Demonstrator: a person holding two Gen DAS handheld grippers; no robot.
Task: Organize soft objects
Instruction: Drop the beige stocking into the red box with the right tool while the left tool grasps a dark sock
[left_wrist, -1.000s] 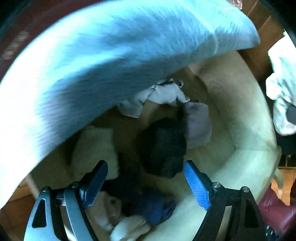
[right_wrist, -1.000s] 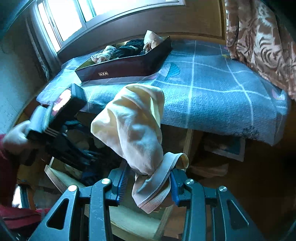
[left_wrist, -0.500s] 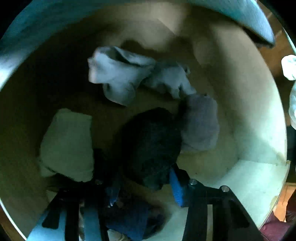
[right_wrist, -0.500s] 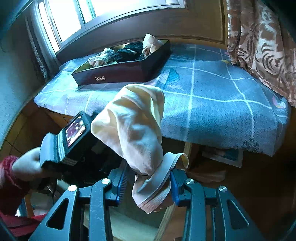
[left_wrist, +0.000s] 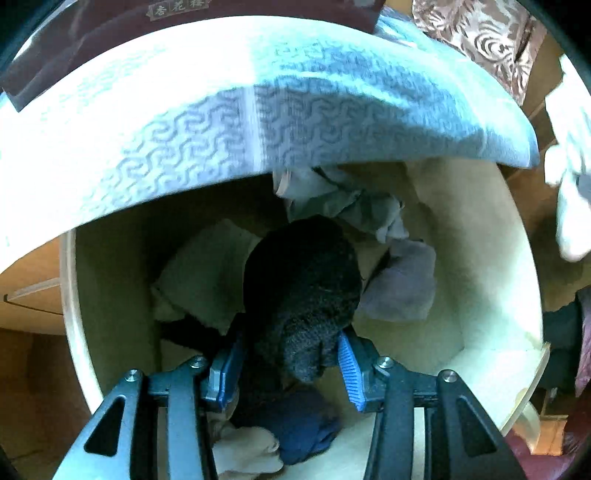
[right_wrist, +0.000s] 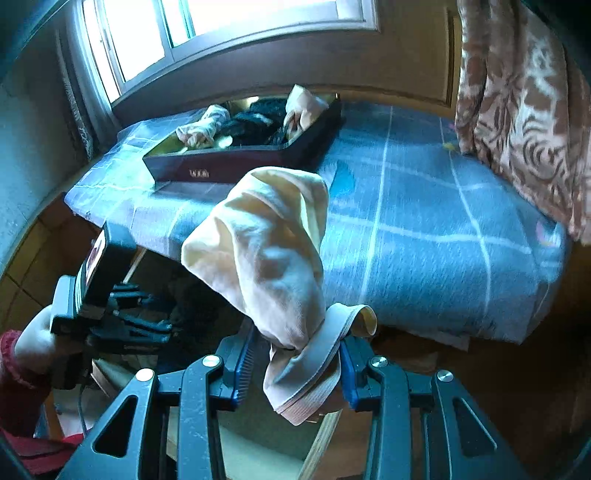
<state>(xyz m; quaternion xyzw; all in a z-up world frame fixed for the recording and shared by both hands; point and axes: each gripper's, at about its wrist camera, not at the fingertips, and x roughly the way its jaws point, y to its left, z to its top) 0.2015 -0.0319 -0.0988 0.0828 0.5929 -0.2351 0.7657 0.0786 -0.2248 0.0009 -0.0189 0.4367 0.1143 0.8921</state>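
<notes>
Black knit sock (left_wrist: 301, 280) in left claw (left_wrist: 288, 367)

Black sock (left_wrist: 301, 280), cream sock (right_wrist: 266, 251)

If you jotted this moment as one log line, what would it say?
left gripper: shut on black sock over box | right gripper: shut on cream sock

Daylight pours through a window (right_wrist: 229, 33) set in a wood-panelled wall (right_wrist: 388, 74). Below it stands a bed under a blue checked blanket (right_wrist: 424, 229). A brown patterned curtain (right_wrist: 524, 110) hangs at the right, over a wooden floor (right_wrist: 517, 406).
</notes>
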